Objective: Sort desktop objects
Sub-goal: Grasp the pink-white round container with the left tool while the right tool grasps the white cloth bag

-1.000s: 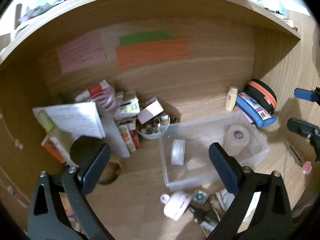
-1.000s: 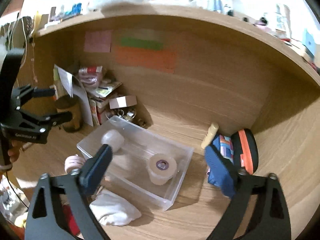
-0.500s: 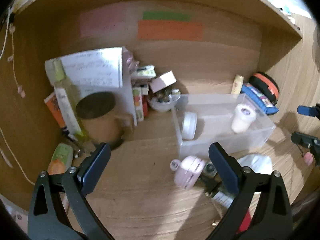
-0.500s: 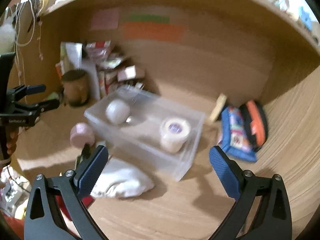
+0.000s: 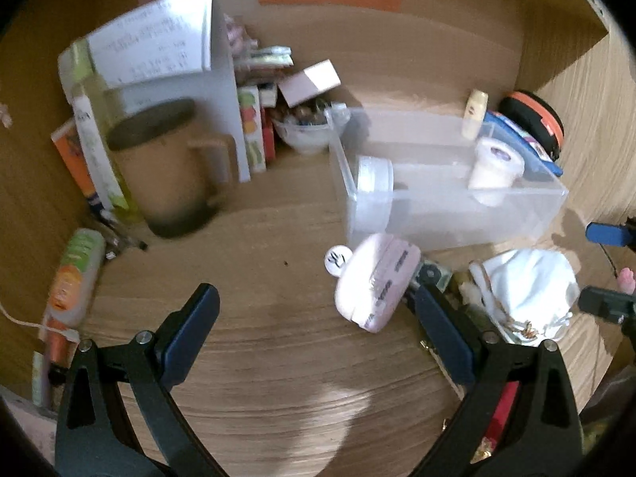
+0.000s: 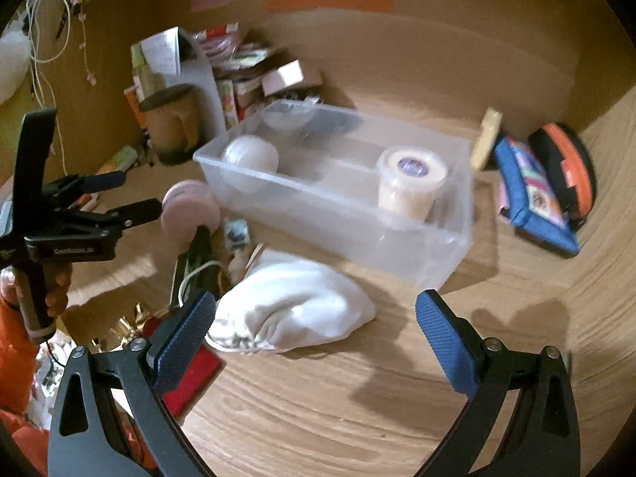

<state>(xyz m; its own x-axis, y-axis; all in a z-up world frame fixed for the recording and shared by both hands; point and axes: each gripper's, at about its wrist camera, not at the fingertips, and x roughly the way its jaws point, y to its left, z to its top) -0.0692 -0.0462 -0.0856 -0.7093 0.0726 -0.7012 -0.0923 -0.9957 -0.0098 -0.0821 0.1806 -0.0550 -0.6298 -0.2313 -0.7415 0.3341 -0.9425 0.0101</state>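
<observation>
Translucent plastic bin (image 6: 433,238), rectangular, on the wooden desk (image 6: 357,405) inside a wooden alcove; contents: one white round jar (image 6: 250,155) lying on its side at the bin's left end, one cream tape roll (image 6: 409,183) with a purple core standing upright at the right end.

Pink round case (image 5: 373,282), closed, on the desk just outside the bin's front left corner; a small white round tag (image 5: 338,258) beside it.

White cloth pouch (image 6: 294,306), drawstring type, slumped on the desk in front of the bin, near the pink case.

Blue patterned pencil case (image 6: 532,198) and black-and-orange zip case (image 6: 564,167), lying together right of the bin; a pale yellow tube (image 5: 475,113) stands behind the bin's far right corner.

Brown mug (image 5: 171,167), upright, left of the bin; behind it leaning papers (image 5: 159,35), small boxes and a clear bowl (image 5: 306,135) of small items. Orange-and-green tube (image 5: 73,274) lying at the far left.

Red flat item (image 6: 190,373), partly hidden under the right gripper's left finger; kind cannot be told.

Left gripper (image 5: 318,338): jaws wide apart, holding nothing, above bare desk with its right finger close to the pink case. Held by a hand (image 6: 51,298) with an orange sleeve.

Right gripper (image 6: 314,342): jaws wide apart, holding nothing, over the desk just in front of the white pouch
</observation>
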